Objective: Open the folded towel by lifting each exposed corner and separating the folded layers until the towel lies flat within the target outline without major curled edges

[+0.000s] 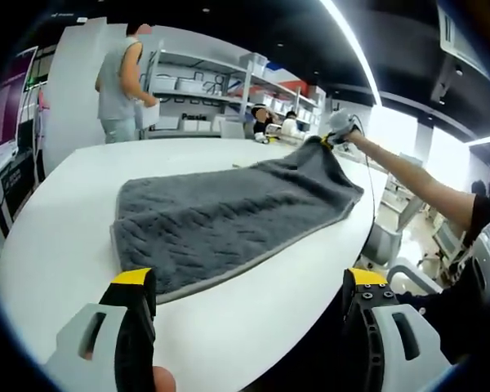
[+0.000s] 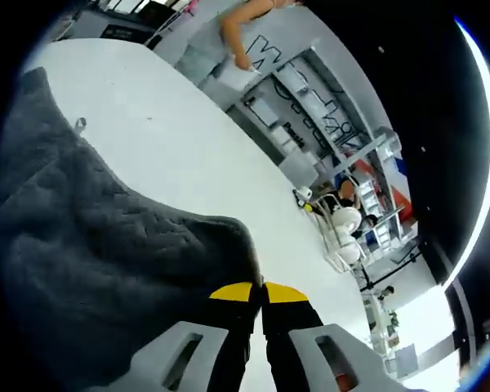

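Towel (image 1: 229, 216), grey, spread on white table (image 1: 65, 237). Right gripper (image 2: 259, 287) pinches its far corner, lifted. Left gripper (image 1: 249, 282) gapes wide, empty.

We see bare white desk (image 1: 65, 237) all around the grey towel (image 1: 220, 220), giving room on its near and left sides. A person (image 1: 118, 77) stands beyond the far edge, before shelves (image 1: 204, 86).
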`<action>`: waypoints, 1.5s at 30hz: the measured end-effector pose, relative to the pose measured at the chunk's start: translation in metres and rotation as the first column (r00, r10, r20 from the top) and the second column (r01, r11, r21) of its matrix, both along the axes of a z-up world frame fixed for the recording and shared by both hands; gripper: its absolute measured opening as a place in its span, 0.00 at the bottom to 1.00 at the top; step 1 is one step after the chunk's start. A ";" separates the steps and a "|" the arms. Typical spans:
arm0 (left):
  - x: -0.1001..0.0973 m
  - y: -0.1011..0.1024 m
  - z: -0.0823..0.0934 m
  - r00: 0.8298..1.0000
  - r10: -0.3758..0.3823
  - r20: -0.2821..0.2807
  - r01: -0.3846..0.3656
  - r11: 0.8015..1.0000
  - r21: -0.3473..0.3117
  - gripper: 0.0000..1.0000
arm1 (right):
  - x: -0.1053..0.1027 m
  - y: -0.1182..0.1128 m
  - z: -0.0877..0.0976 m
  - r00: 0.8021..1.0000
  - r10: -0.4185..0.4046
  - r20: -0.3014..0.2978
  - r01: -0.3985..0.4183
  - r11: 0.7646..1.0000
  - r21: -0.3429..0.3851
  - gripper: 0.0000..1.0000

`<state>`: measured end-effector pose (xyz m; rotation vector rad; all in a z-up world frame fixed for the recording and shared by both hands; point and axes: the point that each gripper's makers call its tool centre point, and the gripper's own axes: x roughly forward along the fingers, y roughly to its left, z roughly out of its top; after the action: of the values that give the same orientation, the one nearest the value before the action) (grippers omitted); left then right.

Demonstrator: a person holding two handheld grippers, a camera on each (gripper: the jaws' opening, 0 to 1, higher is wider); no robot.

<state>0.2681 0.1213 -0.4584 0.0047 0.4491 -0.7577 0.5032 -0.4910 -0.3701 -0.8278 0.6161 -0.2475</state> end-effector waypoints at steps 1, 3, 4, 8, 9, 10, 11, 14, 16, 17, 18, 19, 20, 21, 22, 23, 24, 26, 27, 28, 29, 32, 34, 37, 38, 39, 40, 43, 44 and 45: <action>0.000 0.000 0.000 1.000 0.001 -0.001 -0.001 1.000 0.000 0.93 | 0.000 -0.003 -0.005 1.000 -0.008 -0.007 0.008 1.000 -0.011 0.00; 0.000 0.001 -0.001 1.000 0.002 -0.004 -0.002 1.000 0.001 0.93 | 0.002 -0.008 -0.013 1.000 -0.015 -0.014 0.014 1.000 -0.025 0.00; 0.001 0.001 -0.001 1.000 0.002 -0.005 -0.002 1.000 0.002 0.93 | 0.003 -0.012 -0.019 1.000 -0.021 -0.021 0.020 0.999 -0.034 0.00; 0.002 0.004 0.000 1.000 0.003 -0.004 -0.003 1.000 0.000 0.93 | 0.005 -0.021 -0.050 0.996 -0.039 -0.084 0.036 0.999 -0.032 0.00; 0.001 0.004 0.001 1.000 0.003 -0.003 -0.003 1.000 0.000 0.93 | 0.002 -0.021 -0.061 0.994 -0.048 -0.094 0.046 0.999 -0.024 0.00; 0.001 0.006 0.003 1.000 0.003 0.002 -0.003 1.000 -0.001 0.93 | 0.001 -0.022 -0.066 0.994 -0.047 -0.099 0.045 0.999 -0.027 0.01; 0.001 0.008 0.004 1.000 0.006 0.005 -0.006 1.000 -0.003 0.93 | 0.002 -0.024 -0.073 0.992 -0.053 -0.111 0.050 0.998 -0.030 0.04; 0.001 0.010 0.005 1.000 0.017 0.008 -0.017 1.000 -0.005 0.93 | -0.005 -0.031 -0.090 0.988 -0.088 -0.127 0.088 0.996 -0.010 0.29; 0.001 0.011 0.005 1.000 0.022 0.007 -0.022 1.000 -0.006 0.93 | -0.012 -0.033 -0.098 0.985 -0.112 -0.135 0.115 0.993 0.014 0.35; 0.001 0.012 0.004 1.000 0.024 0.006 -0.024 1.000 -0.008 0.93 | -0.016 -0.036 -0.099 0.981 -0.125 -0.147 0.127 0.992 0.007 0.36; 0.002 0.012 0.005 1.000 0.026 0.006 -0.025 1.000 -0.008 0.93 | -0.019 -0.037 -0.099 0.979 -0.131 -0.153 0.133 0.991 0.000 0.38; 0.002 0.013 0.004 1.000 0.027 0.005 -0.027 1.000 -0.009 0.93 | -0.023 -0.037 -0.097 0.979 -0.139 -0.150 0.139 0.990 -0.005 0.43; 0.003 0.013 0.005 1.000 0.029 0.004 -0.028 1.000 -0.010 0.93 | -0.025 -0.037 -0.094 0.979 -0.144 -0.144 0.145 0.989 -0.003 0.49; 0.003 0.013 0.005 1.000 0.029 0.004 -0.029 1.000 -0.010 0.93 | -0.028 -0.036 -0.090 0.980 -0.143 -0.136 0.145 0.989 0.004 0.56; 0.004 0.013 0.004 1.000 0.028 0.004 -0.028 1.000 -0.010 0.93 | -0.029 -0.034 -0.088 0.982 -0.139 -0.127 0.142 0.990 0.012 0.62; 0.004 0.013 0.004 1.000 0.027 0.003 -0.027 1.000 -0.010 0.93 | -0.029 -0.032 -0.083 0.985 -0.132 -0.110 0.136 0.990 0.023 0.65; 0.005 0.013 0.005 1.000 0.027 0.003 -0.027 1.000 -0.011 0.93 | -0.031 -0.031 -0.078 0.987 -0.125 -0.101 0.128 0.992 0.022 0.70; 0.005 0.012 0.004 1.000 0.026 0.003 -0.026 1.000 -0.010 0.93 | -0.034 -0.028 -0.071 0.989 -0.105 -0.105 0.108 0.994 0.029 0.76; 0.005 0.012 0.004 1.000 0.030 0.003 -0.030 1.000 -0.008 0.93 | -0.035 -0.026 -0.069 0.990 -0.091 -0.110 0.096 0.995 0.034 0.81; 0.005 0.013 0.004 0.999 0.034 0.003 -0.034 0.999 -0.006 0.93 | -0.038 -0.023 -0.066 0.991 -0.073 -0.108 0.078 0.996 0.041 0.83; 0.005 0.014 0.003 0.999 0.039 0.003 -0.039 0.999 -0.003 0.92 | -0.039 -0.021 -0.062 0.993 -0.062 -0.102 0.068 0.996 0.049 0.84; 0.007 0.016 0.001 0.999 0.051 0.001 -0.051 0.999 -0.002 0.92 | -0.052 -0.015 -0.053 0.996 -0.032 -0.084 0.039 0.996 0.082 0.86; 0.007 0.016 0.001 0.999 0.045 0.001 -0.045 0.999 -0.014 0.92 | -0.059 -0.004 -0.051 0.998 0.012 -0.059 -0.003 0.990 0.144 0.90; 0.007 0.015 -0.001 0.999 0.054 -0.003 -0.054 0.998 -0.013 0.92 | -0.080 0.016 -0.059 0.996 0.068 -0.063 -0.047 0.957 0.285 0.99; 0.008 0.015 -0.002 0.998 0.060 -0.005 -0.060 0.998 -0.015 0.92 | -0.086 0.022 -0.059 0.994 0.094 -0.061 -0.070 0.946 0.317 0.99; 0.009 0.016 -0.002 0.998 0.066 -0.008 -0.066 0.998 -0.022 0.92 | -0.089 0.026 -0.056 0.992 0.119 -0.038 -0.100 0.938 0.332 0.99; 0.009 0.016 -0.002 0.998 0.068 -0.009 -0.068 0.997 -0.028 0.92 | -0.092 0.030 -0.053 0.992 0.129 -0.003 -0.120 0.929 0.350 0.99; 0.009 0.015 -0.001 0.998 0.069 -0.009 -0.069 0.997 -0.034 0.92 | -0.109 0.044 -0.049 0.985 0.165 0.049 -0.170 0.898 0.406 0.99; 0.009 0.015 -0.001 0.998 0.069 -0.007 -0.069 0.997 -0.032 0.92 | -0.115 0.048 -0.049 0.982 0.180 0.064 -0.190 0.889 0.416 0.99; 0.009 0.014 -0.001 0.998 0.068 -0.006 -0.069 0.997 -0.030 0.92 | -0.124 0.053 -0.049 0.977 0.196 0.078 -0.210 0.880 0.426 0.99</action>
<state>0.2769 0.1349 -0.4597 -0.0407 0.4400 -0.6972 0.3790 -0.4376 -0.4191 -0.4499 0.5216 0.0709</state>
